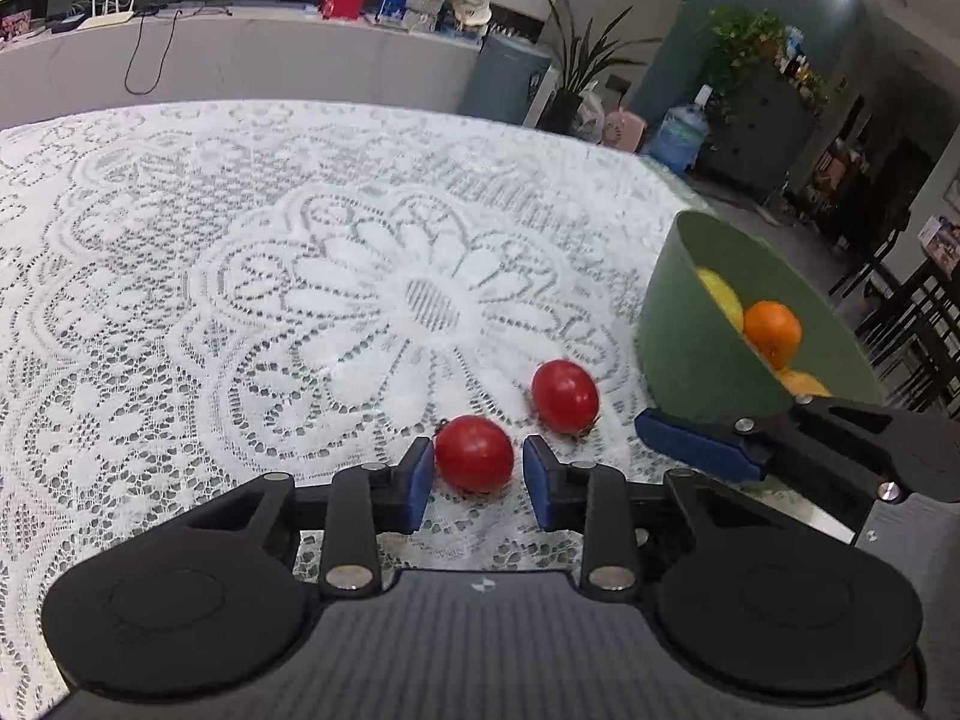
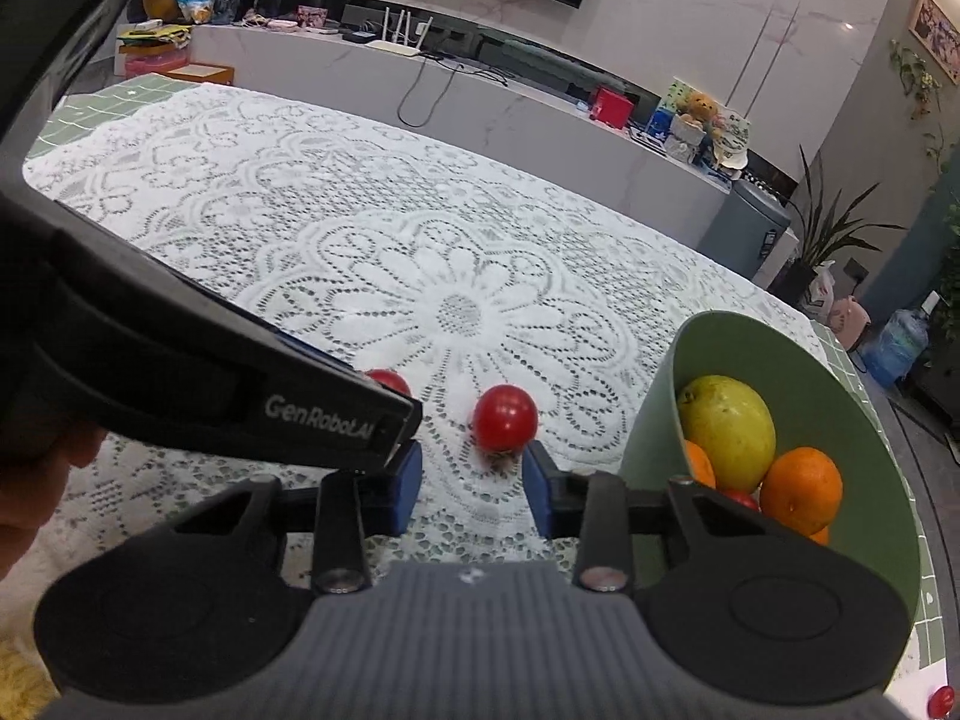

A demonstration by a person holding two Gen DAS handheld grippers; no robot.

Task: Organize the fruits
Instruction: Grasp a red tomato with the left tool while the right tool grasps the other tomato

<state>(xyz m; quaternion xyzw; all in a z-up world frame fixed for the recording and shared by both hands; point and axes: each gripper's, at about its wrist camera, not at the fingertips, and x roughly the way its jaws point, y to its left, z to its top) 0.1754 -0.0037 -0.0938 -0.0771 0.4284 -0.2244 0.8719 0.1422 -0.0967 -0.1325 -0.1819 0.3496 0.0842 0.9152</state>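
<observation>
Two red tomatoes lie on the lace tablecloth. In the left wrist view my left gripper (image 1: pixel 477 474) is open, with the near tomato (image 1: pixel 474 453) between its blue pads (image 1: pixel 420 483), small gaps on both sides. The second tomato (image 1: pixel 565 396) lies just beyond to the right. A green bowl (image 1: pixel 684 336) at the right holds an orange (image 1: pixel 772 327) and a yellow fruit (image 1: pixel 720 297). In the right wrist view my right gripper (image 2: pixel 471 489) is open, just short of the second tomato (image 2: pixel 504 418). The green bowl (image 2: pixel 648 438) is beside its right finger.
The left gripper's black body (image 2: pixel 198 384) crosses the right wrist view at the left, partly hiding the first tomato (image 2: pixel 390 381). The right gripper's finger (image 1: pixel 702 444) lies against the bowl's base in the left wrist view. Another red fruit (image 2: pixel 942 702) sits at the lower right corner.
</observation>
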